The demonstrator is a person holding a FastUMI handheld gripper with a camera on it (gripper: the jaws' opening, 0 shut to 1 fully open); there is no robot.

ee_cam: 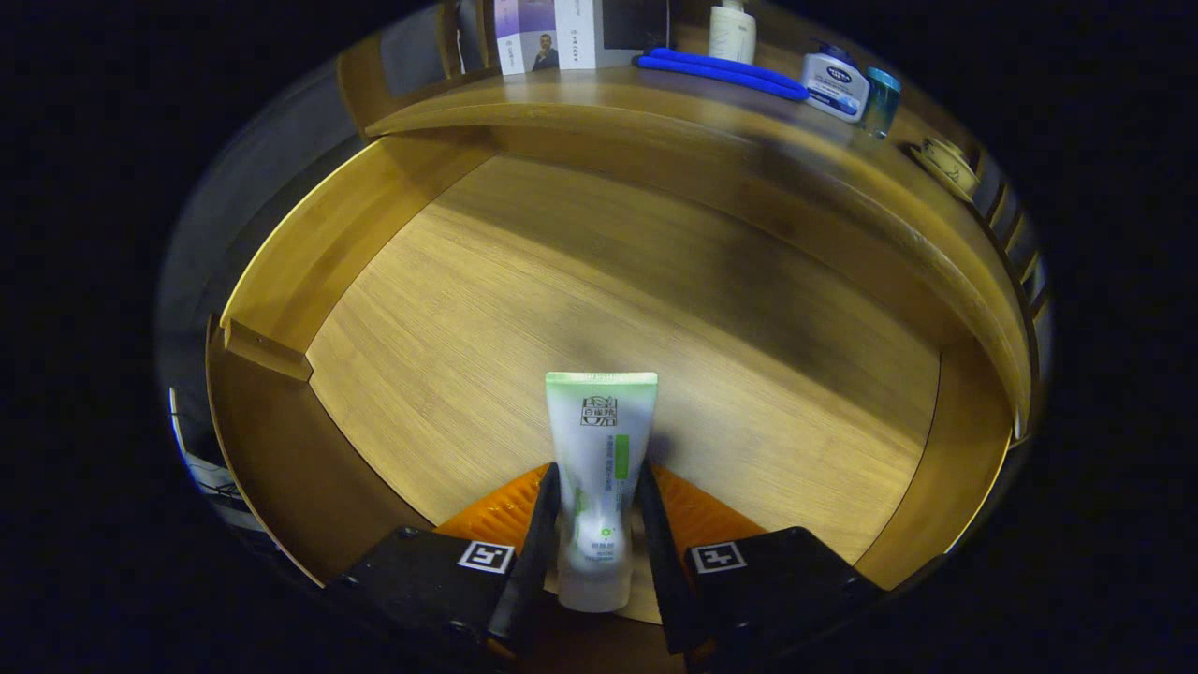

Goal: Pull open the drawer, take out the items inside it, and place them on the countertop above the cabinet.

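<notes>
Open wooden drawer [393, 309], floor bare, beneath a worktop [655, 103] carrying bottles and a blue item. White-and-green tube [599, 468] gripped between the tool [599, 534] fingers, long axis pointing straight ahead, worktop beyond and above.

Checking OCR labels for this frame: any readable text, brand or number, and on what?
No text reads clearly.
Tube, clamped between the claw fingers: dark logo, green print, too blurred.
White-and-blue bottle on the countertop: label too small.
Box there: print too small.
Claw markers: square patterns, no words.
</notes>
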